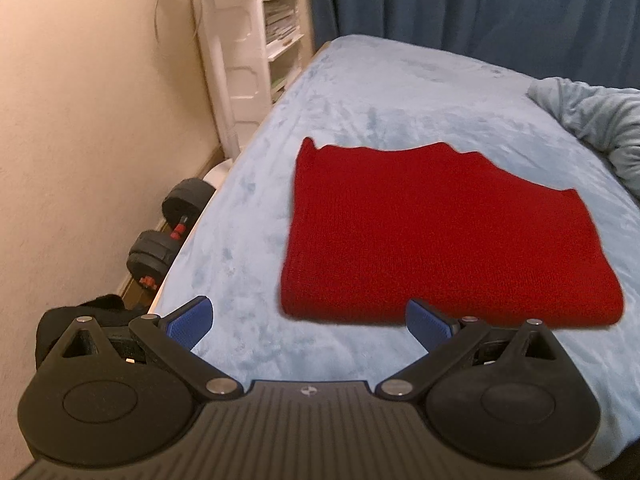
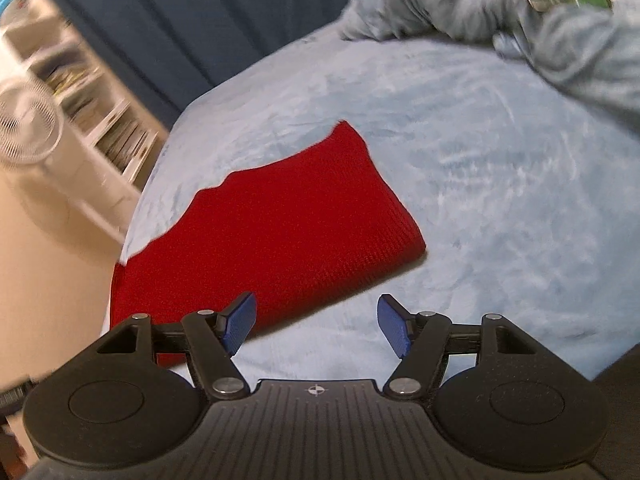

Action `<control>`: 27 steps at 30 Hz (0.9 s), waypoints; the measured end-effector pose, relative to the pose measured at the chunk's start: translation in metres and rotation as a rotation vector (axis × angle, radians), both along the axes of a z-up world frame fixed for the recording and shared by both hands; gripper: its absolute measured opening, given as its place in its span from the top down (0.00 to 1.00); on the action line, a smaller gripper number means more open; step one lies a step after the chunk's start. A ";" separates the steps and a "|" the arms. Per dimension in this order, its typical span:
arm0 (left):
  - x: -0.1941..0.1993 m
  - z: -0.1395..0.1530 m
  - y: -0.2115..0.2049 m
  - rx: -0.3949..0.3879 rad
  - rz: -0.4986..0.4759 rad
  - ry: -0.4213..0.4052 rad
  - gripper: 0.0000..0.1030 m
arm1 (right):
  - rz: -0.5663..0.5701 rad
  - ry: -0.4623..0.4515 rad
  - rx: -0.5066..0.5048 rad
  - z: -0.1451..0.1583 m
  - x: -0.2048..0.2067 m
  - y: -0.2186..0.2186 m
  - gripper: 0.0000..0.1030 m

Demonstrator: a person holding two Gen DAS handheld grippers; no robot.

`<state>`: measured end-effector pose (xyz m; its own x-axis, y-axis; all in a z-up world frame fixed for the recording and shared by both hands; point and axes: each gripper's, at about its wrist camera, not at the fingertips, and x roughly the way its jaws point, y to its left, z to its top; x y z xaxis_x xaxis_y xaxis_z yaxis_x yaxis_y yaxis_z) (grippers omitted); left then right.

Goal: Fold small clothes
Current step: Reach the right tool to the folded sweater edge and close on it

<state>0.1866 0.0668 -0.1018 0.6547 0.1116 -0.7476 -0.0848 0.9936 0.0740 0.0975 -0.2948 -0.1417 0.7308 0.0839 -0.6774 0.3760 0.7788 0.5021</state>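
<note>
Both tongs hang over the bed: left gripper (image 1: 308,326) spread wide and holding nothing, right gripper (image 2: 316,330) likewise parted and empty. Pale blue bedcover (image 1: 360,92) fills the field beyond both, a rumpled blanket (image 2: 500,20) at its far right. Red folded garment (image 1: 440,240) lies flat just ahead of the left gripper's right fingertip, and ahead-left of the right gripper.

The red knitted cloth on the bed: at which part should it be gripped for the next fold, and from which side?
Probably at the two near corners of the red knitted cloth, coming from the near edge. It lies flat on the light blue blanket, and its thick rounded near edge faces both open tongs, left and right, neither yet touching it.
</note>
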 end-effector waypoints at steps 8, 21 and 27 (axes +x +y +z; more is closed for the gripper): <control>0.042 -0.035 0.033 -0.010 0.138 0.091 0.00 | -0.137 0.110 0.151 -0.063 0.048 -0.036 0.32; 0.066 -0.067 0.075 -0.016 0.260 0.162 0.00 | -0.287 0.134 0.331 -0.110 0.085 -0.053 0.24; 0.070 -0.083 0.077 0.014 0.268 0.193 0.00 | -0.310 0.112 0.363 -0.112 0.083 -0.056 0.22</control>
